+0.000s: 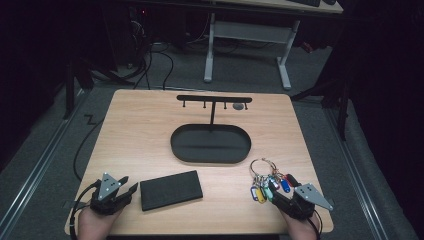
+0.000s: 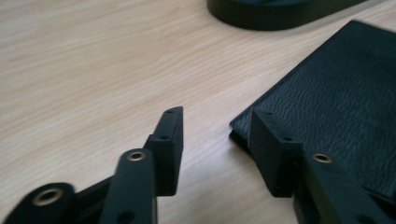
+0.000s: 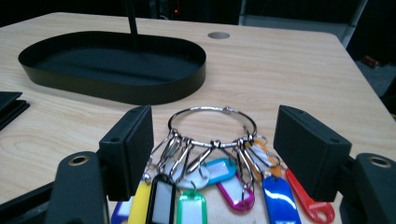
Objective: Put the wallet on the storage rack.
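A silver key ring (image 1: 263,165) with several coloured tags (image 1: 270,186) lies at the table's front right. My right gripper (image 1: 274,192) is low behind it and open. In the right gripper view its jaws stand on either side of the key ring (image 3: 212,126) without touching it, and the tags (image 3: 219,186) fan out between them. A flat black wallet (image 1: 171,190) lies at the front left. My left gripper (image 1: 130,184) is open at the wallet's left edge. In the left gripper view the gripper (image 2: 217,114) has bare table in its gap, and one jaw stands over the corner of the wallet (image 2: 336,102).
A black oval tray (image 1: 210,159) sits mid-table, with a T-shaped hook stand (image 1: 214,99) rising from its far side. Its wall (image 3: 112,88) lies just beyond the keys. A round hole (image 3: 218,35) marks the far tabletop. Cables and a desk frame lie on the floor behind.
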